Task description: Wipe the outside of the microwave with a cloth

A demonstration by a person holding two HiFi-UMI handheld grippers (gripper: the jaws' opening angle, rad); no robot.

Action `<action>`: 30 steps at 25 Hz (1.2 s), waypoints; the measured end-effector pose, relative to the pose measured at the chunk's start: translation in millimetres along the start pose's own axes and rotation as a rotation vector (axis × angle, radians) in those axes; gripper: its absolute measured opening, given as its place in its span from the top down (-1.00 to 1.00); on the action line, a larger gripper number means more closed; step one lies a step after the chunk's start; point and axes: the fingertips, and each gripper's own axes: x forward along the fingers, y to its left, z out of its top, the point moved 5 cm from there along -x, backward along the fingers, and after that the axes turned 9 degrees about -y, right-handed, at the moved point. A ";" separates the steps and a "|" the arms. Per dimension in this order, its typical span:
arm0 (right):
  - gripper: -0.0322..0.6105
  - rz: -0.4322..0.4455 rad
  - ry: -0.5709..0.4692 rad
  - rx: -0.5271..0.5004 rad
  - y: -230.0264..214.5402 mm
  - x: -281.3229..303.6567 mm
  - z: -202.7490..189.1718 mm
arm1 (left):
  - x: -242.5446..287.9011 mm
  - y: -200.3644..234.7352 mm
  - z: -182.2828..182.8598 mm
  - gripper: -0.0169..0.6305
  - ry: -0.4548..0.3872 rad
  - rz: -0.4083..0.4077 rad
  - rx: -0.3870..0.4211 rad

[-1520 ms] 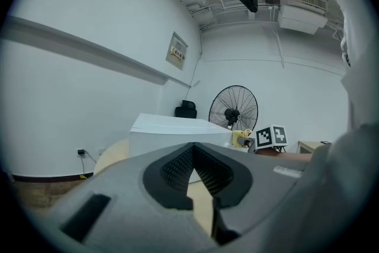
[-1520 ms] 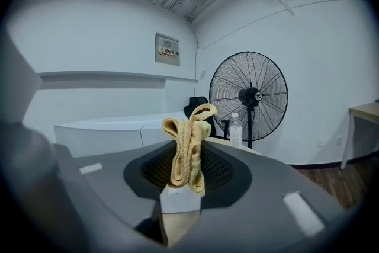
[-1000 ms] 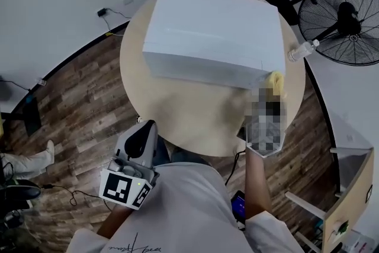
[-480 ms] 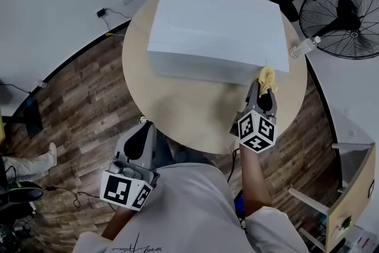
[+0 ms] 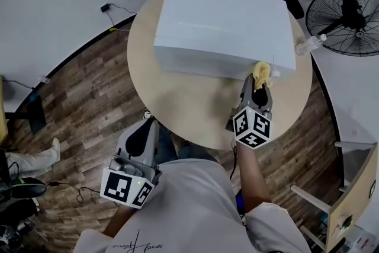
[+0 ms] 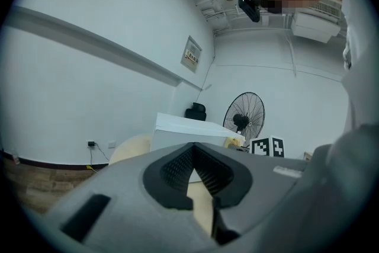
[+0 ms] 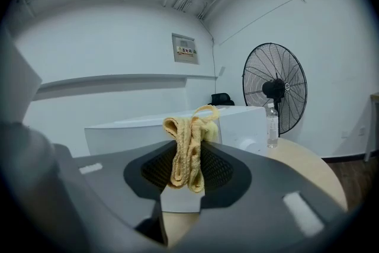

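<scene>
The left gripper point(image 5: 146, 123) stays off the table's point(image 5: 177, 101) near edge, its jaws pressed together on nothing. Beyond it, the right gripper point(image 5: 258, 85) pinches the cloth point(image 5: 261, 72). The cloth has slid from the microwave's point(image 5: 225, 15) right front corner onto its front face, near the table's right edge.

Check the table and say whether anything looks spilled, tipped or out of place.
Nothing stands out. The microwave sits flat on the round table, the water bottle stands upright beside it, and the yellow cloth is clamped in the right gripper.
</scene>
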 end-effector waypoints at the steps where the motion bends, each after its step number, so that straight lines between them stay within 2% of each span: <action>1: 0.52 0.010 0.001 0.000 3.9 0.5 -1.7 | -0.1 -0.1 0.0 0.98 -0.001 -0.001 -0.005; 14: 0.52 0.132 0.020 0.009 62.3 5.7 -17.6 | -3.6 9.6 -2.4 0.98 0.006 0.024 -0.017; 30: 0.52 0.232 0.040 0.022 118.1 10.2 -25.9 | -8.9 31.0 -3.5 0.98 0.019 0.064 -0.028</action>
